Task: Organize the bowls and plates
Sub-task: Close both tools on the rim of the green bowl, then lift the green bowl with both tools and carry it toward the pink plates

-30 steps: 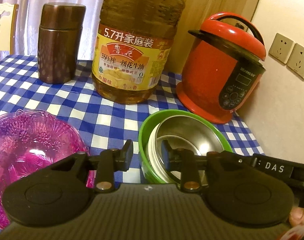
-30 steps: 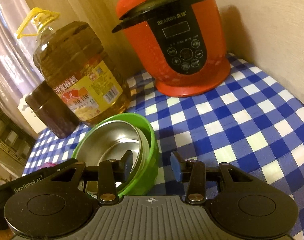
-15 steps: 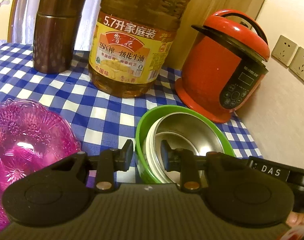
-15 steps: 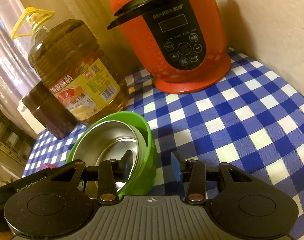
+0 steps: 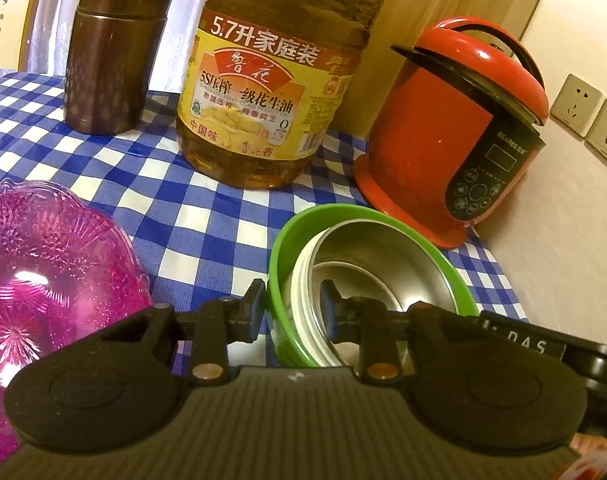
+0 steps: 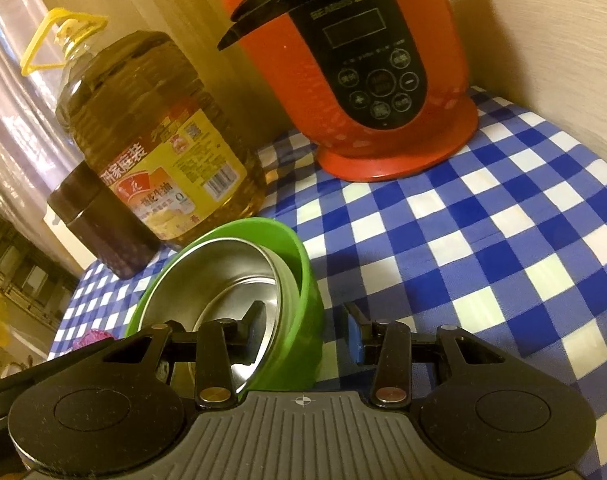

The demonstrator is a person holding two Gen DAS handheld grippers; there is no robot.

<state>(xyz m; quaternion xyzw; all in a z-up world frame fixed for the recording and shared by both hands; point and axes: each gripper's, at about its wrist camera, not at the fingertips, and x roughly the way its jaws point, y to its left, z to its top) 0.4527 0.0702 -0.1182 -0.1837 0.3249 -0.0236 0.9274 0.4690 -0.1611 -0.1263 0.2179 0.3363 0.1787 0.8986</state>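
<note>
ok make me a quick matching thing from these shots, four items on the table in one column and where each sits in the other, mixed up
Things:
1. green bowl
2. steel bowl
3. pink glass dish
4. brown canister

Places:
A. far back on the checked cloth, left of the oil bottle
B. nested inside another bowl
C. rim between the fingers of both the left gripper and the right gripper
D. left of the bowls, not gripped

Pairs: 1-C, 2-B, 3-D, 4-A
</note>
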